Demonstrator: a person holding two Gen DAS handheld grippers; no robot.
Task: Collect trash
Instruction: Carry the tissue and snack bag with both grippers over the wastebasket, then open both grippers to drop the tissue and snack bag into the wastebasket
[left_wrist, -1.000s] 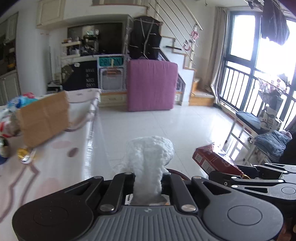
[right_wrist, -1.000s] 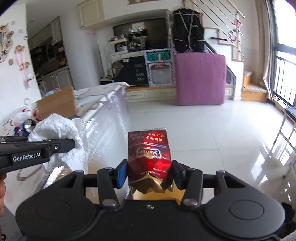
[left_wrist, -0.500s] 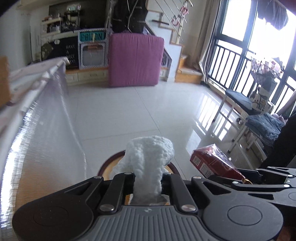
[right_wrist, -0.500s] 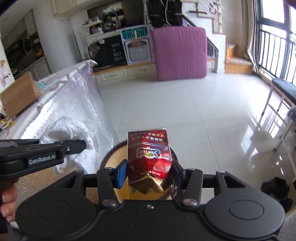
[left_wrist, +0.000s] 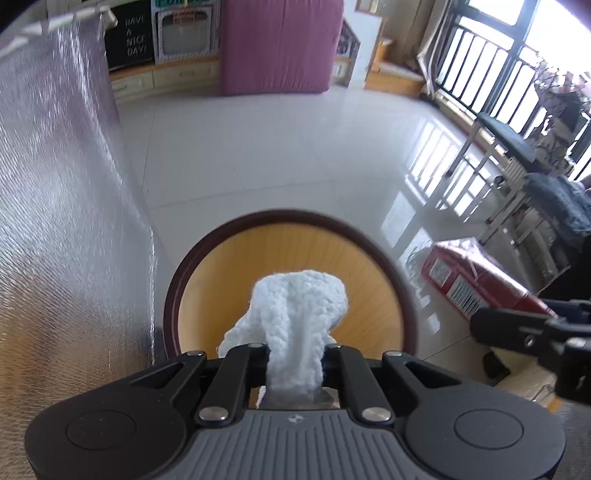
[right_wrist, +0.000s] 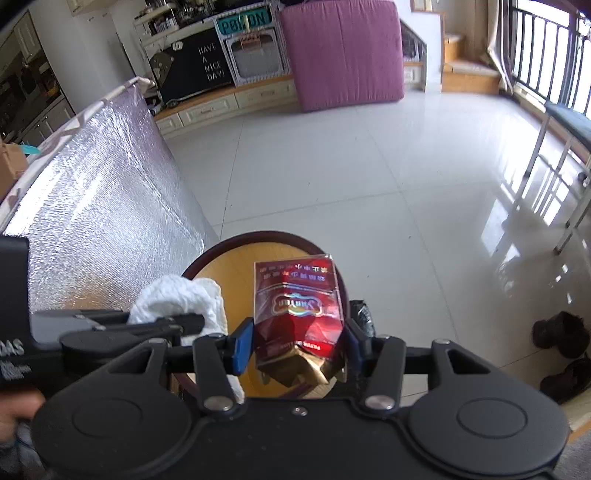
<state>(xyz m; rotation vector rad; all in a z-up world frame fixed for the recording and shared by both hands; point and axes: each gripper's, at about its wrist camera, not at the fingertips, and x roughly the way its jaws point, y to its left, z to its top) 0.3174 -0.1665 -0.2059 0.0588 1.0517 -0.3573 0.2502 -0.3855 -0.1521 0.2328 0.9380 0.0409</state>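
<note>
Two grabs here: on our left wrist camera, the left gripper (left_wrist: 295, 363) pinches a white tissue wad (left_wrist: 299, 314) above the round bin (left_wrist: 173, 295). Right view: our right gripper (right_wrist: 297, 341) clamps a red cigarette pack (right_wrist: 297, 302) over that bin (right_wrist: 258, 238).

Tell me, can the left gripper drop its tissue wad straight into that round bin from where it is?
Probably yes. The left gripper, shut on the tissue wad, hangs over the round bin, whose mouth looks open, nothing between.
</note>
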